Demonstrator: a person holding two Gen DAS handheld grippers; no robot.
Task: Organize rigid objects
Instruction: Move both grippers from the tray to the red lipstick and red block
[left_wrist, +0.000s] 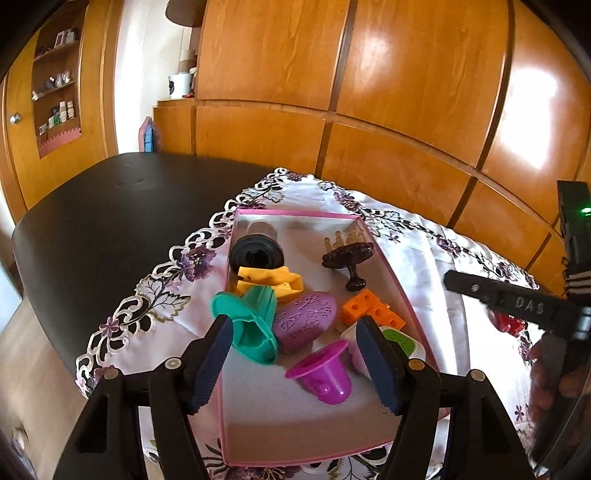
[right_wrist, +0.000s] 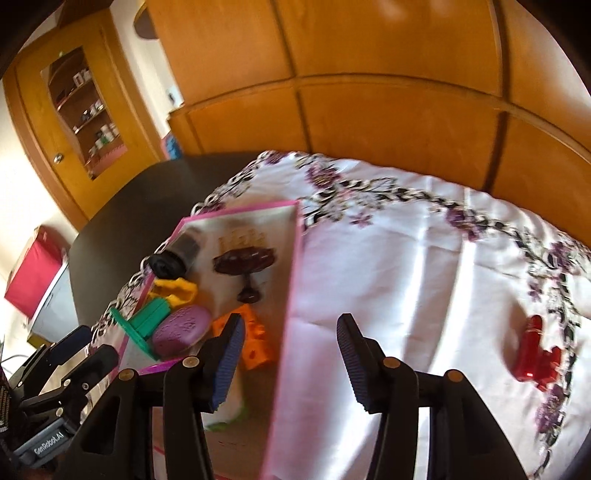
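A shallow pink-rimmed box (left_wrist: 391, 266) lies on a flowered white cloth. It holds a black-capped jar (left_wrist: 256, 254), a yellow piece (left_wrist: 273, 280), a teal piece (left_wrist: 251, 325), a purple egg shape (left_wrist: 306, 317), orange cheese-like blocks (left_wrist: 369, 306), a brown stand (left_wrist: 351, 258), a magenta cup (left_wrist: 325, 373) and a white-and-green cup (left_wrist: 399, 339). My left gripper (left_wrist: 291, 328) hovers open over the box's near end, nothing gripped. My right gripper (right_wrist: 290, 321) is open above the box's right wall (right_wrist: 291, 295), empty. A red toy (right_wrist: 535, 350) lies on the cloth to its right.
The cloth (right_wrist: 406, 258) covers part of a dark table (left_wrist: 110, 206). Wooden cabinets stand close behind the table. The left gripper (right_wrist: 86, 350) shows at the lower left of the right wrist view. The right wrist view is blurred.
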